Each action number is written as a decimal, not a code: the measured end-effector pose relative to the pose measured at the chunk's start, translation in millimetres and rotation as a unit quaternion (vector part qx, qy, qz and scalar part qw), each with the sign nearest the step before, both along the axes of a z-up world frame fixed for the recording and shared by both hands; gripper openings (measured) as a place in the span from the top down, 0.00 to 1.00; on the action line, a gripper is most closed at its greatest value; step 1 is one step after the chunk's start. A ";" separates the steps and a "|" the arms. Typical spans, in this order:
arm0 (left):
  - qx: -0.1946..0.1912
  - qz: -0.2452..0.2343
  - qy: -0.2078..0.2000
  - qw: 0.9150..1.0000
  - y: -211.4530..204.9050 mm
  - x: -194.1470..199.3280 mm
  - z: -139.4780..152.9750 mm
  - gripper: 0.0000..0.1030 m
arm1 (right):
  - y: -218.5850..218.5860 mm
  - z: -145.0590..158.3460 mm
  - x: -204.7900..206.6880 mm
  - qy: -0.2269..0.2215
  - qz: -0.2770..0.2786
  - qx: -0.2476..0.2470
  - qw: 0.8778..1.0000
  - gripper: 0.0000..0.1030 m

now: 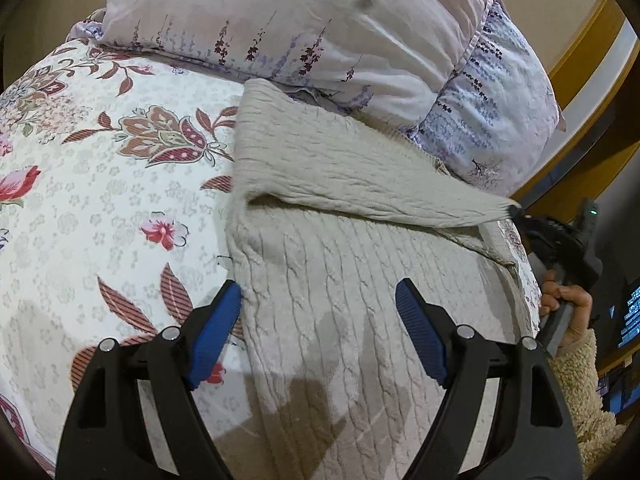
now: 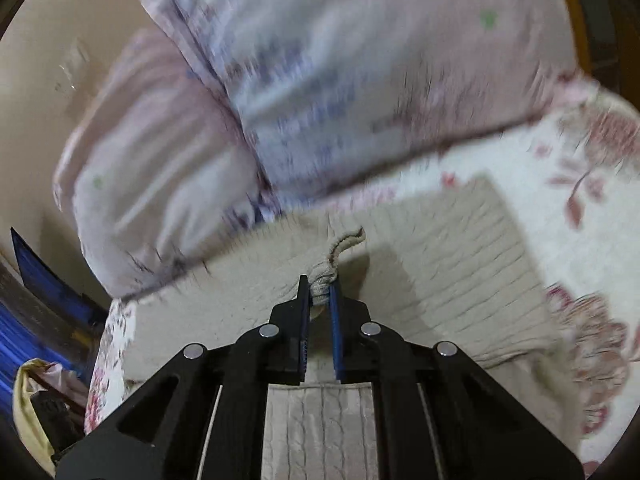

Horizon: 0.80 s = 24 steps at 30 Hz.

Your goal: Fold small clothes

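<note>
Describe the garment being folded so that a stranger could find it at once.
On the flowered bedsheet, just below the lavender-print pillows, lies a beige sweater. It is plain cable knit, unlike the printed bedding, and the right gripper pinches one corner.

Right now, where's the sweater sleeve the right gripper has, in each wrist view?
Left wrist: the sleeve stretches across the middle, its tip pinched by the right gripper at the right edge.
Right wrist: the bunched cuff sits at center, clamped in the gripper.
Shared landmark: the lavender-print pillow behind the sweater.
</note>
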<state>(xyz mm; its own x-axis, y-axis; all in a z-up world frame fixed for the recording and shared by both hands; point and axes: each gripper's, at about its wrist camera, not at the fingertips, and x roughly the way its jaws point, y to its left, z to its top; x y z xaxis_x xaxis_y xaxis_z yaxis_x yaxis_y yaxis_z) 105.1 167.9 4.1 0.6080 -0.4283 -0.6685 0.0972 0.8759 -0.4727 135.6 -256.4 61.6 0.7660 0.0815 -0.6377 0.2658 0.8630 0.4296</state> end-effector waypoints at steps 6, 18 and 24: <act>0.009 -0.006 -0.004 1.000 -2.7 -3.7 0.7 0.23 | -13.2 -37.2 -6.2 0.090 -0.031 -0.007 0.995 0.91; -0.060 -0.015 0.011 0.998 9.7 -38.0 -1.7 0.28 | -21.1 -13.4 -67.9 0.075 0.033 0.024 0.996 0.52; -0.086 -0.011 0.016 0.996 14.9 -67.4 -6.1 0.38 | -53.6 -20.7 -143.7 0.100 -0.002 0.032 0.994 0.52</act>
